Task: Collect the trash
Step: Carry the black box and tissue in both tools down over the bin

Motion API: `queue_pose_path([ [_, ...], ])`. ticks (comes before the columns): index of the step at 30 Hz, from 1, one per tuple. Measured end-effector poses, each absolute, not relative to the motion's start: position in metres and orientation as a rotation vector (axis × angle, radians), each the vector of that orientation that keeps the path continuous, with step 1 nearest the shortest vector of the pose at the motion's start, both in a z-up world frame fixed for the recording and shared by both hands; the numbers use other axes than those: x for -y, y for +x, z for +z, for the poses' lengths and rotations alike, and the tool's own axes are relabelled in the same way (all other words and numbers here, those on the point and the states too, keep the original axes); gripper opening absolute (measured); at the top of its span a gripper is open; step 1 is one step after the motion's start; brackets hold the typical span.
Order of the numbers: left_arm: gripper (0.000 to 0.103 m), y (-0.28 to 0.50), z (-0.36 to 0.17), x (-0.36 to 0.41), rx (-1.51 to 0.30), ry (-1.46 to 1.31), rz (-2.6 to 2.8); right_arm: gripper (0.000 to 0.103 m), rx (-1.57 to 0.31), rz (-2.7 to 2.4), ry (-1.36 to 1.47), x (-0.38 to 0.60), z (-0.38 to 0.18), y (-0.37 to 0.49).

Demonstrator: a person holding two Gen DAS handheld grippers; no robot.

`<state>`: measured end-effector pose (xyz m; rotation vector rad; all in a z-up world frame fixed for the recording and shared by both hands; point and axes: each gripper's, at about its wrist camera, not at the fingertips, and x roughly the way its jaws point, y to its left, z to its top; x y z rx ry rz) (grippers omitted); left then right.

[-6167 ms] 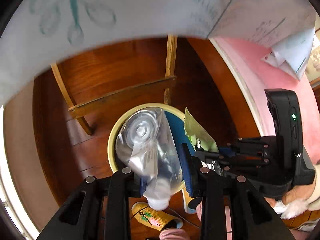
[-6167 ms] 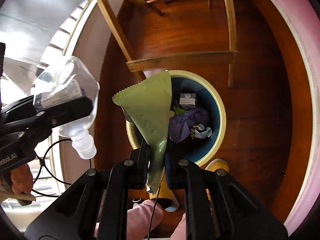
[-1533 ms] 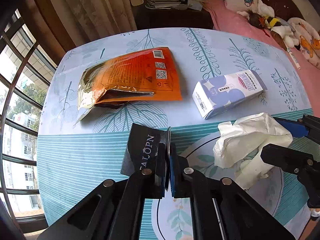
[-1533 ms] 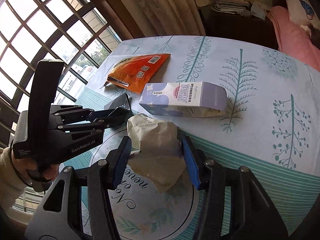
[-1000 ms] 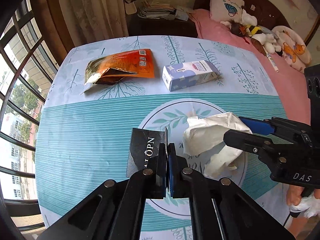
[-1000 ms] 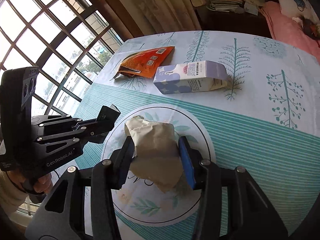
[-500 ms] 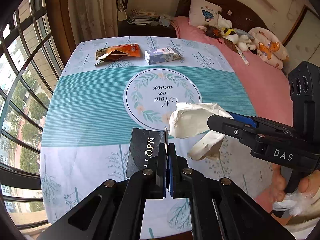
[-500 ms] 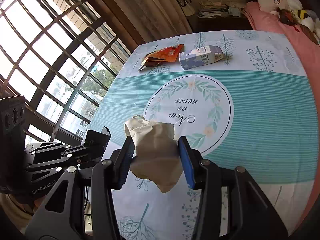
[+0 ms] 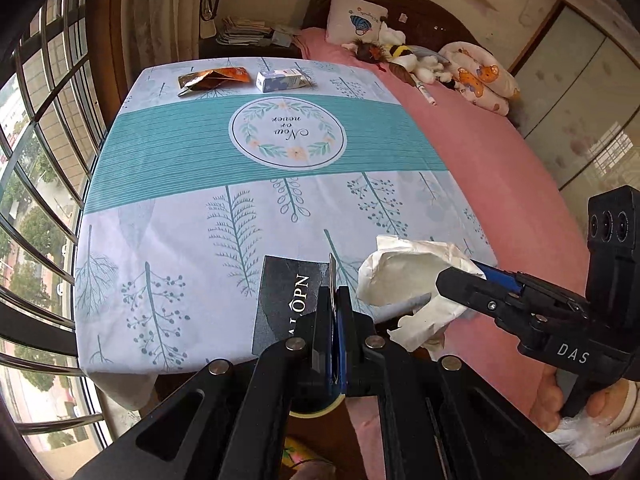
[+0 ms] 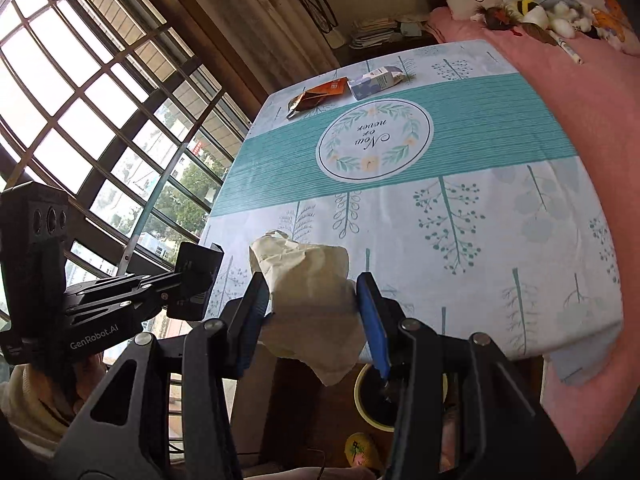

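My left gripper [image 9: 335, 300] is shut on a flat black packet [image 9: 286, 296] with white lettering, held above the near edge of the table. The same packet [image 10: 196, 276] shows in the right wrist view at the tip of the left gripper [image 10: 192, 280]. My right gripper [image 10: 310, 300] is shut on a crumpled white paper wad [image 10: 308, 292], also seen in the left wrist view as the wad [image 9: 404, 272]. Below the table's near edge, the yellow-rimmed bin [image 10: 370, 404] shows partly behind my right fingers. An orange foil bag [image 9: 210, 77] and a purple-white carton [image 9: 278, 79] lie at the table's far end.
The table [image 9: 180, 208] has a teal and white leaf-print cloth. A pink bed [image 9: 500, 160] with pillows and soft toys runs along the right. Barred windows [image 10: 80, 92] line the left. A person's yellow slipper [image 10: 360, 450] is on the wooden floor near the bin.
Both grippers have pulled back from the table's middle to past its near edge and risen, each still carrying its item. The bin has come into view below.
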<state>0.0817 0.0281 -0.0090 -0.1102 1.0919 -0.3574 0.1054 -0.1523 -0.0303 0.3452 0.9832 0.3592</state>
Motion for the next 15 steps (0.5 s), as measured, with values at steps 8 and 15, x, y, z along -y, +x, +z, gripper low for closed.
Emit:
queue_pose_path([
  [8, 0.002, 0.047, -0.043, -0.012, -1.165, -0.062, -0.418, 0.042, -1.078, 0.264, 0.362, 0.145, -0.053, 0.032],
  [15, 0.002, 0.028, -0.089, 0.01, -1.215, -0.033, -0.422, 0.042, -1.168, 0.172, 0.377, 0.161, -0.096, 0.011],
])
